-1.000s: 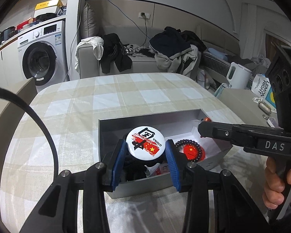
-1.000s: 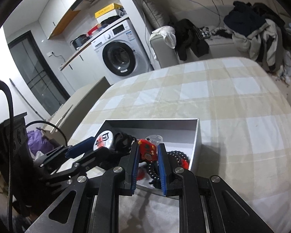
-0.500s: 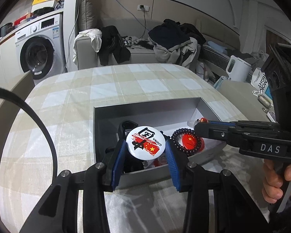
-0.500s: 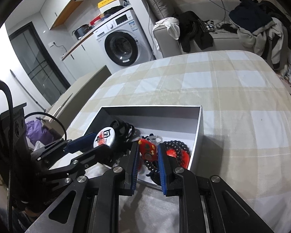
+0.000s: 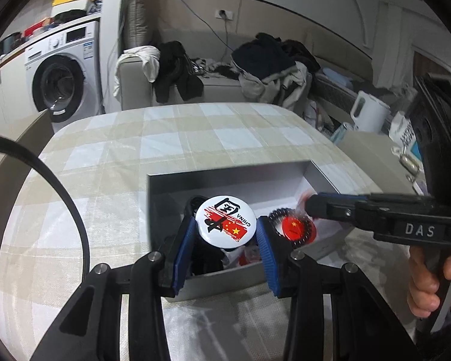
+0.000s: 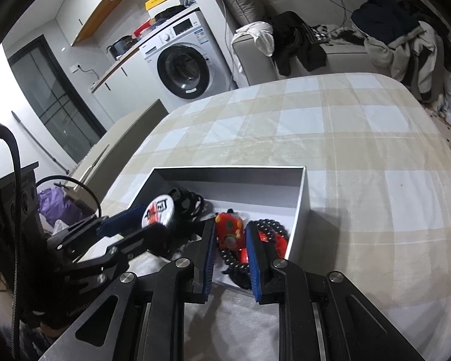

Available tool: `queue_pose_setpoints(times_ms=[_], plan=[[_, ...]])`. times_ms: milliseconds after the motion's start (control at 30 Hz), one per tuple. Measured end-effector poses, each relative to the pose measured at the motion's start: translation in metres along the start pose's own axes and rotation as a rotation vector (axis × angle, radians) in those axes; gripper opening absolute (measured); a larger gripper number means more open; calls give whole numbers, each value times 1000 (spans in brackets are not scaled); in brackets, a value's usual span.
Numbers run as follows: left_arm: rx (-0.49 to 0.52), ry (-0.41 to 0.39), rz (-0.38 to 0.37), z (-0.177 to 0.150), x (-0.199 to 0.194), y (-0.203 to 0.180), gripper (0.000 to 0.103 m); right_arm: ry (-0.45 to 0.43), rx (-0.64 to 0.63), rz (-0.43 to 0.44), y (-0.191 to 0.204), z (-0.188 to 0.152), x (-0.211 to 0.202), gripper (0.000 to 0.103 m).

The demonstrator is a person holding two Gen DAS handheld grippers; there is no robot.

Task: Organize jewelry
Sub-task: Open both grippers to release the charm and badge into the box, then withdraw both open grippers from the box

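Note:
My left gripper point(image 5: 225, 231) is shut on a round white badge point(image 5: 225, 221) with red and black print, held above the near end of an open grey box point(image 5: 225, 177). My right gripper point(image 6: 230, 240) is shut on a small red charm point(image 6: 228, 230) above the same box point(image 6: 303, 192). In the box lie a dark bead bracelet point(image 6: 267, 227) around a red round badge point(image 5: 296, 228), and a black strap point(image 6: 186, 200). The right gripper point(image 5: 312, 207) reaches in from the right in the left wrist view. The left gripper point(image 6: 153, 219) shows at left in the right wrist view.
The box sits on a checked beige tablecloth point(image 6: 345, 138). A sofa with piled clothes point(image 5: 267, 60) and a washing machine point(image 5: 63, 72) stand behind the table. A white kettle point(image 5: 368, 114) is off the table's right side.
Both grippers have drawn back and up from the box, each keeping its item. More of the box interior shows now.

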State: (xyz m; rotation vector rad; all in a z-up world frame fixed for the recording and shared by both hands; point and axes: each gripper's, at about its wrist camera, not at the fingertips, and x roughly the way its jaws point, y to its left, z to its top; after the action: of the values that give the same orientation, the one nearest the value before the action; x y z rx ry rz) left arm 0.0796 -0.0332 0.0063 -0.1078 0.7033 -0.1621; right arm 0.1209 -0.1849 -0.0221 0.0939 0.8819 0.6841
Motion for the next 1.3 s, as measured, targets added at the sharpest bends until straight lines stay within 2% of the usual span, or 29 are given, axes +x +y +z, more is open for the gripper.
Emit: queue_pose_setpoints(times_ms=[167, 233, 300, 467, 500, 533, 567, 600, 700, 733, 767, 1000, 1300], plan=[[-25, -32, 6, -1, -11, 4, 36, -55, 4, 36, 0, 3, -13, 29], [-14, -41, 9, 2, -11, 1, 36, -72, -3, 23, 0, 2, -20, 38], [-5, -39, 5, 6, -8, -2, 36, -79, 2, 21, -2, 0, -24, 55], [35, -11, 4, 6, 5, -11, 36, -95, 5, -4, -6, -8, -37, 70], [40, -6, 14, 4, 3, -12, 42, -104, 5, -5, -7, -10, -40, 73], [44, 2, 29, 3, 2, -13, 61, -114, 1, 15, -7, -12, -44, 75], [44, 1, 49, 1, -3, -13, 72, -126, -1, 49, -8, -14, -49, 76], [41, -15, 67, -2, -9, -12, 87, -136, 1, 74, -9, -14, -52, 81], [26, -59, 54, -9, -28, -8, 94, -167, 0, 108, -9, -15, -61, 92], [16, -63, 42, -11, -34, -5, 100, -174, -8, 113, -7, -14, -62, 95], [6, -69, 35, -13, -39, -3, 102, -177, -16, 115, -5, -14, -62, 101], [-26, -136, 91, -19, -54, 9, 102, -238, -121, -14, 19, -23, -60, 103], [-50, -209, 104, -29, -47, 20, 102, -312, -186, -63, 25, -45, -56, 103]])
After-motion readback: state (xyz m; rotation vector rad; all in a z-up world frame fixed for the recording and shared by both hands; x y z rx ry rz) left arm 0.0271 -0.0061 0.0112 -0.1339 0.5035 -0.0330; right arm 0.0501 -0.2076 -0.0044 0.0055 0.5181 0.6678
